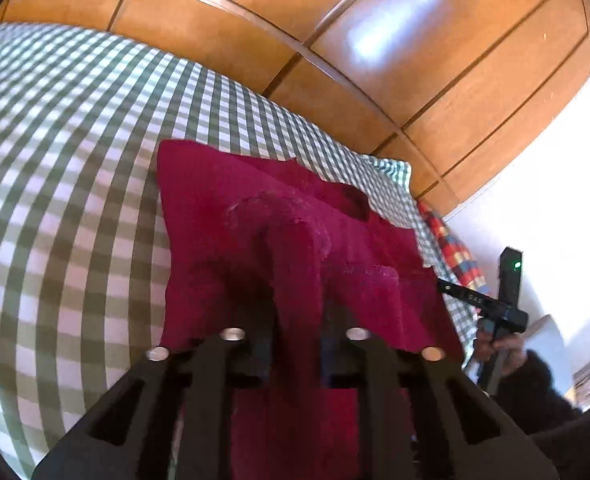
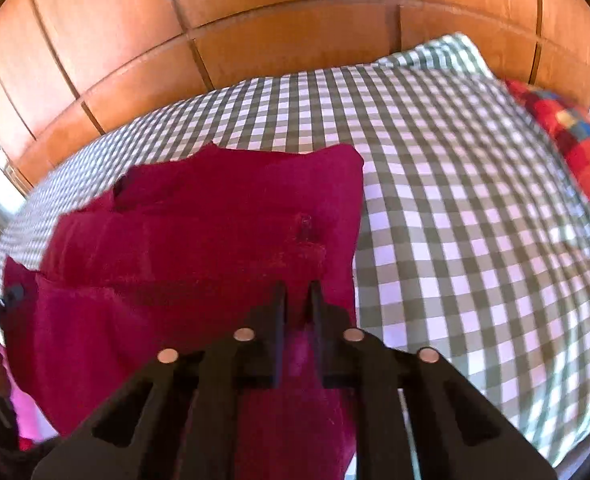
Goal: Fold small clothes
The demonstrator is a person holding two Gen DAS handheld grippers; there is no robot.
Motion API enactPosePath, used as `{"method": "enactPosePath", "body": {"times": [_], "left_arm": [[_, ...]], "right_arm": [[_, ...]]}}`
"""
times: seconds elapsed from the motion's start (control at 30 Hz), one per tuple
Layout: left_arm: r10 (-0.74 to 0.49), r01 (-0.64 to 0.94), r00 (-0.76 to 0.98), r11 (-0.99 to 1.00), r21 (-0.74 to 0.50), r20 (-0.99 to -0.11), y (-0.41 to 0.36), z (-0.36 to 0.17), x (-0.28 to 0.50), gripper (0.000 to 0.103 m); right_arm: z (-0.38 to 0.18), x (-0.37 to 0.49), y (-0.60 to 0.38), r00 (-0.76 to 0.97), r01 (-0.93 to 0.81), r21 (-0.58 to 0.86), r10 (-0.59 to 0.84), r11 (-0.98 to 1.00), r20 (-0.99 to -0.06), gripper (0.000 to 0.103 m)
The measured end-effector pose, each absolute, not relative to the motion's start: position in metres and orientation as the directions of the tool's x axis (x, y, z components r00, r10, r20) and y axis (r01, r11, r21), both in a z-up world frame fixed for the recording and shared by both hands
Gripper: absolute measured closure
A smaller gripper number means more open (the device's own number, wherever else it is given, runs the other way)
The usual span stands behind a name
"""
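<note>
The left claw [image 1: 297,320] is clenching a fold of a crimson garment [image 1: 231,232], with the cloth bunching up between its two fingers and draping down past them toward the camera. The right claw [image 2: 297,300] is doing the same on its own side: its fingers are pressing close together with a ridge of the crimson garment [image 2: 199,232] pinched in the narrow gap. The garment is a soft, fuzzy knit (a small sweater or top, though I cannot tell which from here), and it is lying spread ahead of both claws on a bed covered by a green-and-white checked sheet [image 1: 67,168]. Ahead of the left claw, the cloth is lying in overlapping layers, with a dark opening showing farther ahead and to the right. From the right wrist view, the garment is stretching ahead and off to the left of the claw, while the checked sheet [image 2: 455,200] is showing bare to the right. A red, blue and yellow plaid cloth [image 2: 575,136] is lying at the far right edge of the bed, well apart from the garment. Beyond the bed, a wooden panelled wall [image 2: 295,20] is catching bright window glare. In the left wrist view, the right claw's black handle [image 1: 503,312] is showing off to the right, with the person's hand [image 1: 499,348] wrapping around it just beside the bed's edge.
</note>
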State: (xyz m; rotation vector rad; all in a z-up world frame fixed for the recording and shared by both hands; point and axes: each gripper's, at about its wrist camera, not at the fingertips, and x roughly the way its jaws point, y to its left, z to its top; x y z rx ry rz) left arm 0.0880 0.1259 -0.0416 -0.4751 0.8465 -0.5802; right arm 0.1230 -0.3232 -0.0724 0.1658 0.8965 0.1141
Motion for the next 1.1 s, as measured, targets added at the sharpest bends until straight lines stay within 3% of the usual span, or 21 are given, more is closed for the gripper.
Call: {"method": "enactPosePath", "body": {"times": [0.23,0.37,0.5,0.83,0.9,0.97,1.1], "left_arm": [[-0.724,0.432,0.545,0.675,-0.598,-0.423,0.132,0.006,0.056,0.095],[-0.708,0.434,0.585,0.685,-0.585,-0.396,0.136,0.026,0.075,0.095],[-0.641,0.377,0.636,0.743,-0.553,-0.430,0.137,0.027,0.123,0.095],[-0.479,0.185,0.593,0.864,-0.469,-0.647,0.126,-0.025,0.236,0.095],[-0.451,0.147,0.566,0.879,-0.453,-0.690,0.125,-0.039,0.239,0.090],[-0.461,0.123,0.561,0.868,-0.481,-0.688,0.133,-0.045,0.229,0.073],[-0.502,0.157,0.584,0.841,-0.517,-0.638,0.156,-0.040,0.187,0.070]], "right_arm": [[-0.020,0.076,-0.328,0.743,-0.078,0.177,0.176,0.981,-0.646,0.095],[0.001,0.106,-0.335,0.777,-0.051,0.183,0.154,0.982,-0.610,0.095],[-0.007,0.164,-0.344,0.767,0.014,0.194,0.114,0.981,-0.631,0.095],[-0.080,0.268,-0.349,0.635,0.136,0.143,0.024,0.980,-0.772,0.093],[-0.088,0.269,-0.351,0.622,0.133,0.153,0.037,0.979,-0.782,0.083],[-0.085,0.257,-0.354,0.642,0.122,0.187,0.066,0.975,-0.764,0.053],[-0.073,0.213,-0.356,0.679,0.088,0.228,0.109,0.970,-0.726,0.043]]}}
